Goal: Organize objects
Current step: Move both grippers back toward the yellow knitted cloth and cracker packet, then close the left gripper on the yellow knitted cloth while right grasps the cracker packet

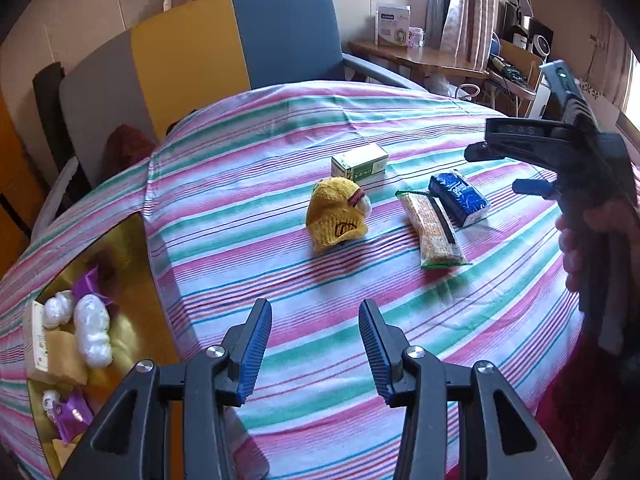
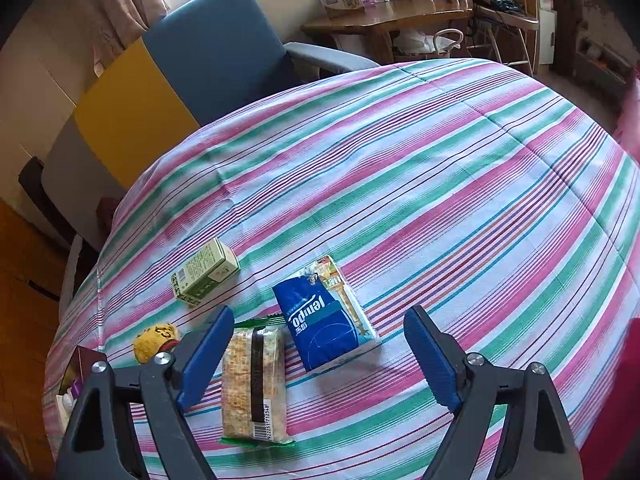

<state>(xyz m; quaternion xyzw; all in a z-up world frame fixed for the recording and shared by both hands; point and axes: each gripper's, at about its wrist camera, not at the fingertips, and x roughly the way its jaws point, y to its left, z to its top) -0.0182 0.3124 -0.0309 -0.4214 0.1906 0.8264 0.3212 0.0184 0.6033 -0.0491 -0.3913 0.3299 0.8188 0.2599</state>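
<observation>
On the striped cloth lie a yellow knitted toy (image 1: 337, 213), a green box (image 1: 359, 165), a biscuit packet (image 1: 434, 229) and a blue tissue pack (image 1: 460, 199). My left gripper (image 1: 315, 312) is open and empty, short of the toy. My right gripper (image 2: 319, 320) is open and empty, above the biscuit packet (image 2: 255, 385) and the tissue pack (image 2: 326, 322). The green box (image 2: 205, 271) and the toy (image 2: 155, 341) lie to its left. The right gripper also shows from the side in the left wrist view (image 1: 496, 170).
A gold tray (image 1: 132, 304) at the left holds white wrapped bundles, purple packets and a small box. A blue and yellow chair (image 1: 240, 48) stands behind the table. A wooden desk (image 2: 384, 20) with boxes is at the back right.
</observation>
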